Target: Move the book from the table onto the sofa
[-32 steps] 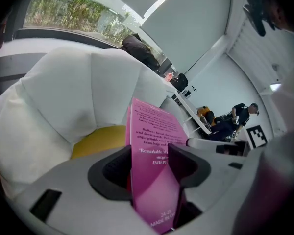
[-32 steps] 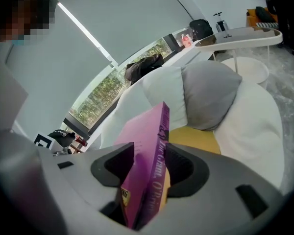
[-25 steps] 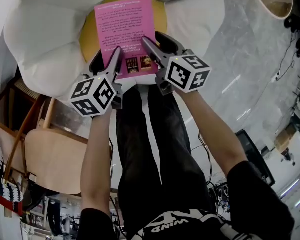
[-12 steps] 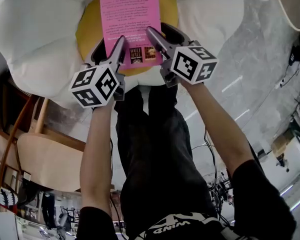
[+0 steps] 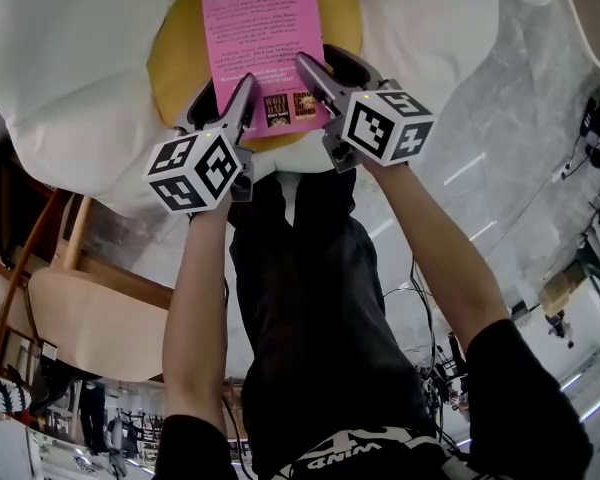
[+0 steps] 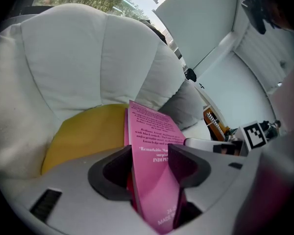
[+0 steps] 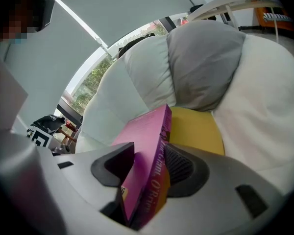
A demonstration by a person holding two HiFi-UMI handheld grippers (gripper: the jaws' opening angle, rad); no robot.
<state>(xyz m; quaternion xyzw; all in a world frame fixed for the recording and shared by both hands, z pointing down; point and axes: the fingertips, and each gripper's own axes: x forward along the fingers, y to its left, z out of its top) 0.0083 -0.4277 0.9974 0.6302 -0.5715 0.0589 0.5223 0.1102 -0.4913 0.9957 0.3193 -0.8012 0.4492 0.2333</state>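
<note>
A pink book (image 5: 260,38) with print on its back cover is held flat over the yellow seat cushion (image 5: 175,63) of a white padded sofa (image 5: 70,58). My left gripper (image 5: 230,103) is shut on the book's near left edge. My right gripper (image 5: 320,73) is shut on its near right edge, the spine side. In the left gripper view the book (image 6: 154,146) stands between the pads of the left gripper (image 6: 152,165), above the cushion (image 6: 83,131). The right gripper view shows the spine (image 7: 154,155) clamped in the right gripper (image 7: 146,168). I cannot tell whether the book touches the cushion.
A grey pillow (image 7: 206,62) leans on the sofa back behind the yellow cushion (image 7: 196,129). A wooden chair (image 5: 90,308) stands at the left on the pale marble floor (image 5: 500,118). The person's legs in black trousers (image 5: 300,298) are right against the sofa's front edge.
Both grippers have sunk with the book toward the yellow cushion. The grip on the book is unchanged.
</note>
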